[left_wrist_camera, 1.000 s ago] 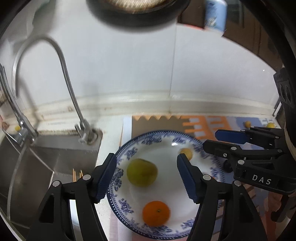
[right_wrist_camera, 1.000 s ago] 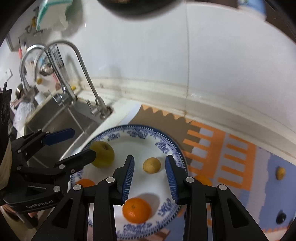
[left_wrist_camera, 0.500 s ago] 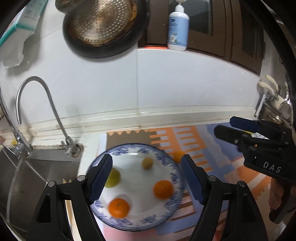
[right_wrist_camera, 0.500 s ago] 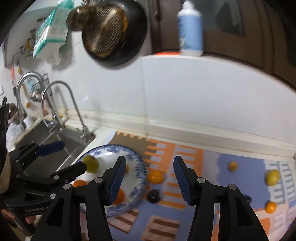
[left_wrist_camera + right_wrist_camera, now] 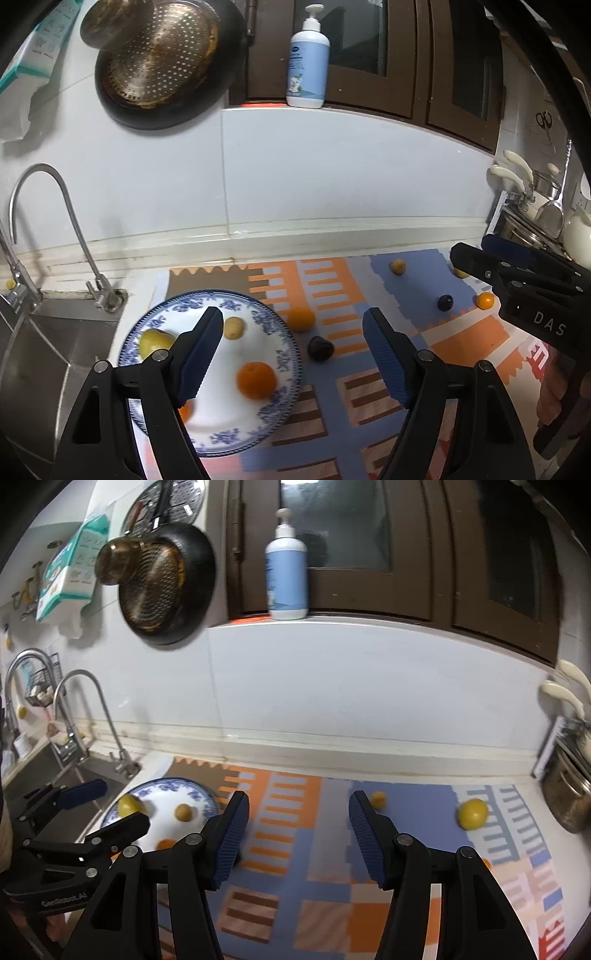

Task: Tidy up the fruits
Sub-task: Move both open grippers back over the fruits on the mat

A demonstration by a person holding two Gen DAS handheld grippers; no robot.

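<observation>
A blue-and-white plate (image 5: 282,334) sits by the sink. It holds a yellow-green fruit (image 5: 155,341), a small tan fruit (image 5: 233,327), an orange (image 5: 256,380) and a second orange (image 5: 186,410) half hidden by a finger. On the mat lie another orange (image 5: 301,319), a dark plum (image 5: 320,348), a lemon (image 5: 472,813) and several small fruits. My left gripper (image 5: 291,313) hangs open above the plate's right edge, holding nothing. My right gripper (image 5: 298,799) is over the mat with its jaws opening and nothing between them.
A steel sink (image 5: 44,350) with a curved faucet (image 5: 74,229) lies left of the plate. The patterned mat (image 5: 332,406) covers the counter. A pan (image 5: 162,66) hangs on the wall, a soap bottle (image 5: 308,59) stands on the ledge, and metal pots (image 5: 569,794) stand far right.
Both grippers have drawn back and up from the plate. The right one has swung right over the mat and its jaws have spread. The left jaws have widened a little.
</observation>
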